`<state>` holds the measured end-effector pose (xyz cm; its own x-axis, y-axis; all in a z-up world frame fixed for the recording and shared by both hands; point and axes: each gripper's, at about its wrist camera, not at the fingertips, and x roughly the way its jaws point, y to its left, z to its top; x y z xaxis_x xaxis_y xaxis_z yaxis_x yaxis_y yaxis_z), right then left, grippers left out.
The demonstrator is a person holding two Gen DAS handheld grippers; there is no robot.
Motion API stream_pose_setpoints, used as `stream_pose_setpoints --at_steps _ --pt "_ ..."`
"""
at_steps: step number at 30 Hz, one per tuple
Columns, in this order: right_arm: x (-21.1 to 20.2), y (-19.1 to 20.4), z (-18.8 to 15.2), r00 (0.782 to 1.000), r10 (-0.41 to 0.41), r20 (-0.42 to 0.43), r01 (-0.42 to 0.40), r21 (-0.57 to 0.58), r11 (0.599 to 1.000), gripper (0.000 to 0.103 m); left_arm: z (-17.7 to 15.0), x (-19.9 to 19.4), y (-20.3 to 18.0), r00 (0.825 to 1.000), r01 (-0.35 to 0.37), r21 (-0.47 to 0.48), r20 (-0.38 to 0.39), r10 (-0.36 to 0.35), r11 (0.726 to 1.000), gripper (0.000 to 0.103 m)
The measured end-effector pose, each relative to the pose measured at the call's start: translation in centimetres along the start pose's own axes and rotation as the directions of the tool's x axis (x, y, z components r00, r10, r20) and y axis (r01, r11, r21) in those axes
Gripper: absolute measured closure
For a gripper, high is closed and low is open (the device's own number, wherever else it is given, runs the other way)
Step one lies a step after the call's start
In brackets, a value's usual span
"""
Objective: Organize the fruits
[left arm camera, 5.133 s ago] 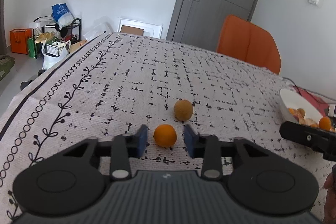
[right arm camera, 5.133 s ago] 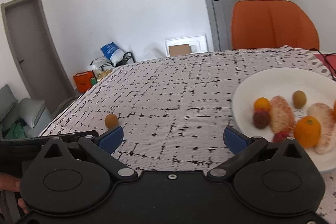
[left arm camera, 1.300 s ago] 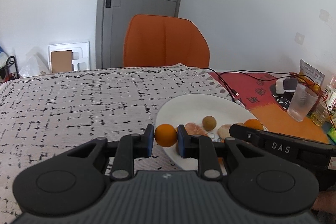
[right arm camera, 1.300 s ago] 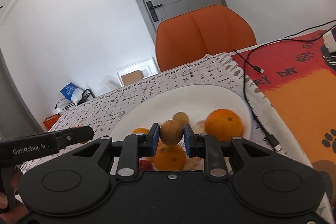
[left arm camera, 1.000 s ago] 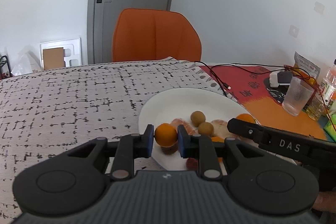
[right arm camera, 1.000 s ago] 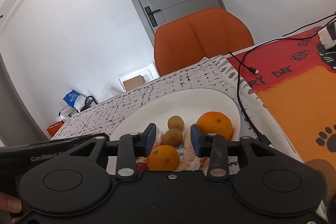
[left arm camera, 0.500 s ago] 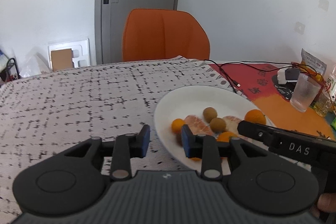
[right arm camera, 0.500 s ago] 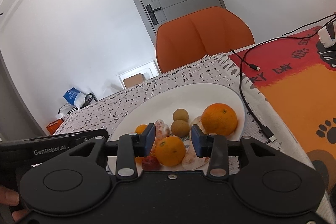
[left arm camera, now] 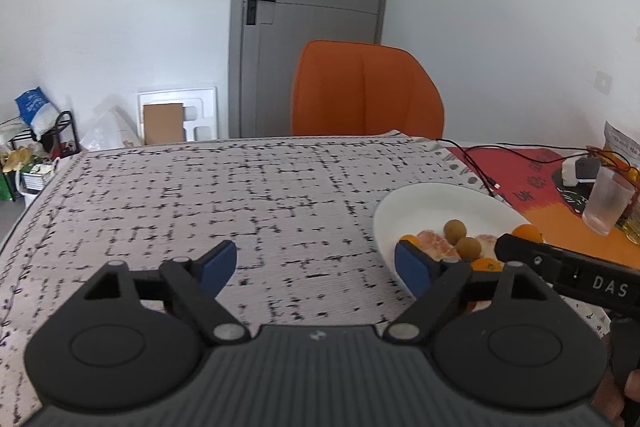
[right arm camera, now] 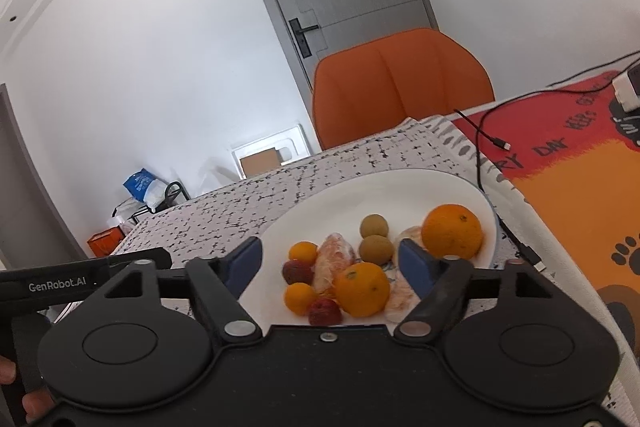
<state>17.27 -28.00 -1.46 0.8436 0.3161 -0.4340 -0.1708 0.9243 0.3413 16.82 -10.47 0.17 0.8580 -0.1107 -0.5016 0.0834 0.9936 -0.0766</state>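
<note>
Fruit's all on the white plate (right arm camera: pixel 400 187), near the surface's right side: big orange (right arm camera: pixel 452 231) at the back right, two brown round fruits (right arm camera: pixel 374 226) mid-plate, peeled citrus segments (right arm camera: pixel 334 261), small oranges and a couple red ones toward the front. Right gripper (right arm camera: pixel 331 265) hangs over the plate's near edge w/ jaws spread, nothing between them. Left gripper (left arm camera: pixel 315 267) also spread wide & empty, above the patterned tablecloth (left arm camera: pixel 220 195) just left of the plate. Red-orange mat (right arm camera: pixel 568 179) covers the surface's right end, w/ a black cable (right arm camera: pixel 486 141) on it and a clear cup (left arm camera: pixel 608 203). Beyond: orange chair (left arm camera: pixel 366 91), grey door (left arm camera: pixel 312 7), white walls, clutter at the far left wall.
</note>
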Motion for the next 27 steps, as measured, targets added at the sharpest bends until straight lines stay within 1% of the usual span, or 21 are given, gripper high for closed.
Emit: stream_pose_setpoints --at_steps 1,2,3,4,9,13,17,21,25,27 --pt "-0.1 0.3 0.0 1.000 0.000 0.001 0.000 -0.007 1.000 0.021 0.0 -0.1 0.1 1.000 -0.008 -0.002 0.001 0.008 1.000 0.016" --pt "-0.2 0.6 -0.1 1.000 -0.002 0.001 0.002 -0.013 1.000 0.018 -0.1 -0.4 0.5 1.000 -0.021 -0.006 0.001 0.021 1.000 0.013" --pt "-0.2 0.9 -0.1 1.000 -0.008 0.001 0.008 -0.022 1.000 0.014 -0.1 -0.7 0.7 1.000 -0.030 -0.010 0.002 0.030 1.000 0.011" --pt "-0.4 1.3 -0.1 1.000 -0.015 0.002 0.015 -0.031 0.999 0.010 -0.2 -1.0 1.0 0.999 -0.034 -0.014 0.007 0.034 0.999 0.011" --pt "-0.7 2.7 -0.2 0.999 -0.038 0.009 0.039 -0.072 0.997 0.000 -0.7 -2.6 2.3 0.997 -0.065 -0.011 0.041 0.066 0.998 0.007" --pt "-0.5 3.3 -0.5 1.000 -0.025 -0.006 0.025 -0.074 0.997 0.000 -1.0 -3.4 3.2 0.995 -0.087 -0.007 0.055 0.087 0.996 0.007" --pt "-0.1 3.9 -0.8 0.999 -0.020 -0.032 0.018 -0.080 0.997 0.000 -1.4 -3.8 4.3 0.993 -0.099 -0.041 0.062 0.102 0.994 0.007" --pt "-0.2 5.0 -0.8 0.999 -0.016 -0.032 0.012 -0.098 0.995 0.000 -1.6 -4.1 5.6 0.990 -0.124 -0.074 0.061 0.129 0.989 0.007" --pt "-0.7 6.1 -0.7 0.999 -0.011 -0.033 0.007 -0.120 0.993 0.000 -1.7 -5.1 6.7 0.988 -0.132 -0.082 0.075 0.138 0.988 0.006" --pt "-0.9 6.7 -0.7 0.999 -0.012 -0.037 0.007 -0.131 0.991 0.000 -1.8 -5.5 7.3 0.988 -0.131 -0.099 0.066 0.138 0.986 0.006"
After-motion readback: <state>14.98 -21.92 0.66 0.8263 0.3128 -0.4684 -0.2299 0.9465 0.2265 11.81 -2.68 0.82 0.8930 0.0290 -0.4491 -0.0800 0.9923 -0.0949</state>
